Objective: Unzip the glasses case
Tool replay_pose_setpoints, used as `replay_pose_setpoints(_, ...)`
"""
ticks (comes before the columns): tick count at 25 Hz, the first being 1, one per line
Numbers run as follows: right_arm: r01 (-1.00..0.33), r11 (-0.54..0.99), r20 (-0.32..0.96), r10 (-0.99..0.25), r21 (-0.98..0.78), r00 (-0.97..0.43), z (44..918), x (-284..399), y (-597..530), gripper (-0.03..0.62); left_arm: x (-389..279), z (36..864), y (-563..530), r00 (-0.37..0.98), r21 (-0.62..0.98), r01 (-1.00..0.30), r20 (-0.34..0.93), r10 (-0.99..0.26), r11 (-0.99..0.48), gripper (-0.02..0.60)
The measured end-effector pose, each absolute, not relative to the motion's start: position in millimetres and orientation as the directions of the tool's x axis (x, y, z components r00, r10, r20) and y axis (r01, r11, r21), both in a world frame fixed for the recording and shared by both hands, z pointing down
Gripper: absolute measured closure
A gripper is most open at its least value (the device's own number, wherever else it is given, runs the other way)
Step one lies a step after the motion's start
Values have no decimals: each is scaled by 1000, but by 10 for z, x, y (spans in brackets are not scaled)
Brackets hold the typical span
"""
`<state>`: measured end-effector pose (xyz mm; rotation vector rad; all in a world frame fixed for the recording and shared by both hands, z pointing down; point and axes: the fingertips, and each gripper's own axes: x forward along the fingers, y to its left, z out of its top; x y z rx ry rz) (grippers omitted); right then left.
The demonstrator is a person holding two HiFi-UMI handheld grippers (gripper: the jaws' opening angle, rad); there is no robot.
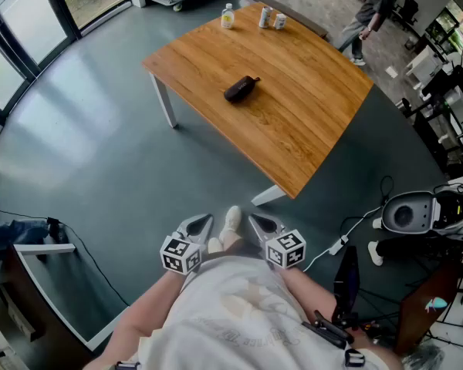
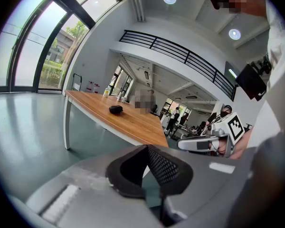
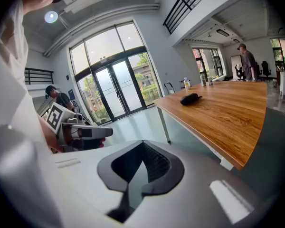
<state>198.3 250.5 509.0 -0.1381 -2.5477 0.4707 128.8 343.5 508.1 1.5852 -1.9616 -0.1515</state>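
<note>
As far as I can judge, none of the unzipping is done yet. The glasses case (image 1: 241,88) lies on the wooden table (image 1: 316,137), about the middle of its top and somewhat toward its left edge as I look down on it. Neither gripper touches it. A bottle (image 1: 228,15) and two cans (image 1: 272,18) stand at the table's far edge, well apart from the case.

I stand off from the table's near corner, with floor between us. My left gripper (image 1: 206,220) is drawn in close to my body, its jaws pressed together with nothing between them. My right gripper (image 1: 253,220) sits just beside it, also closed on nothing. Both point toward the table and a little downward.

From here the case is only a small dark oval. It looks closed, but I cannot make out the zip or its pull.

I judge the whole job is left to do: go up to the table, steady the case with one gripper, find the pull with the other, and draw it round.
</note>
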Motion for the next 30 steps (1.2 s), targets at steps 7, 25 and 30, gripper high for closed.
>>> replay_pose_setpoints(7,72,926,457,250,-372,-854,5078,1320,2242,586,807,5088,3311,-166,419,-840,409,-897,346,575)
replay_pose_setpoints(25,59,922,420,231,-384,-877,5004,379,1008,587,-164,4817,1941,-161,320,-892,437,-885,320,575)
replay_pose_setpoints(30,40,924,421,211,-379,-882,4951,254,797,587,-399,4660,1678,-152,303,-905,427,-891,300,575)
